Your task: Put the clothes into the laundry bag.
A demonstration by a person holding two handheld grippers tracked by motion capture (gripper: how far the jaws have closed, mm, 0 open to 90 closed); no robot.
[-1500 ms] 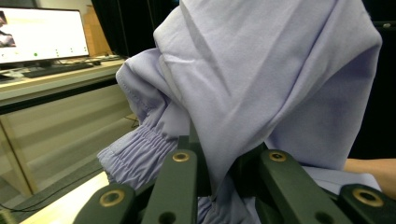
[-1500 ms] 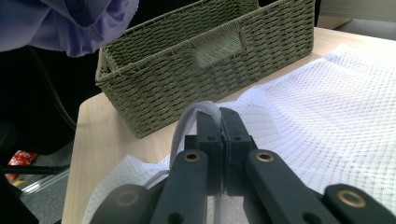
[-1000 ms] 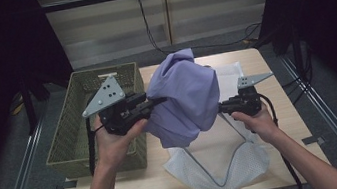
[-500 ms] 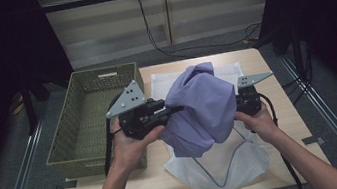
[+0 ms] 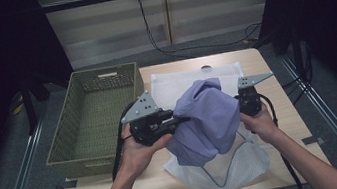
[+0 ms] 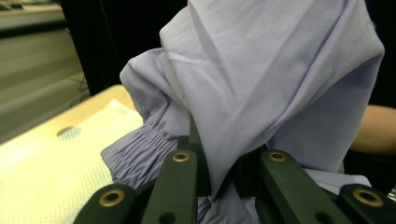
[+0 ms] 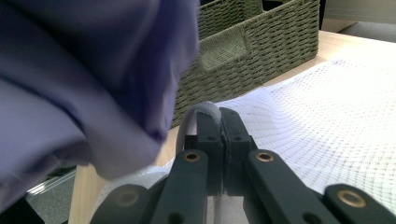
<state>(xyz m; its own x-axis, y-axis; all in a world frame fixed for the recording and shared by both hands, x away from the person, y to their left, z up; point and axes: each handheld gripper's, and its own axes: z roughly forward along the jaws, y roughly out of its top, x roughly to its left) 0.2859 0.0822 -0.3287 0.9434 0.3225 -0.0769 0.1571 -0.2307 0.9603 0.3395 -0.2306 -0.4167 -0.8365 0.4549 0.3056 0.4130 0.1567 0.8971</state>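
A lavender garment (image 5: pixel 208 119) hangs bunched above a white mesh bag (image 5: pixel 233 168) that lies on the table. My left gripper (image 5: pixel 180 119) is shut on the garment's left side; in the left gripper view the cloth (image 6: pixel 271 84) is pinched between the jaws and drapes over them. My right gripper (image 5: pixel 242 106) sits at the garment's right, partly hidden behind it. In the right gripper view its jaws (image 7: pixel 217 119) are shut on the white rim of the mesh bag (image 7: pixel 327 121), and the garment (image 7: pixel 84 79) hangs close on the left.
A woven green basket (image 5: pixel 94 115) stands at the table's left, empty. The wooden table (image 5: pixel 278 83) has bare strips at its right and near edges. Dark floor and metal rails surround it, and cables trail from both grippers.
My left gripper has carried the garment down and to the right, closer to the right gripper and lower over the mesh bag. The right gripper has kept its place.
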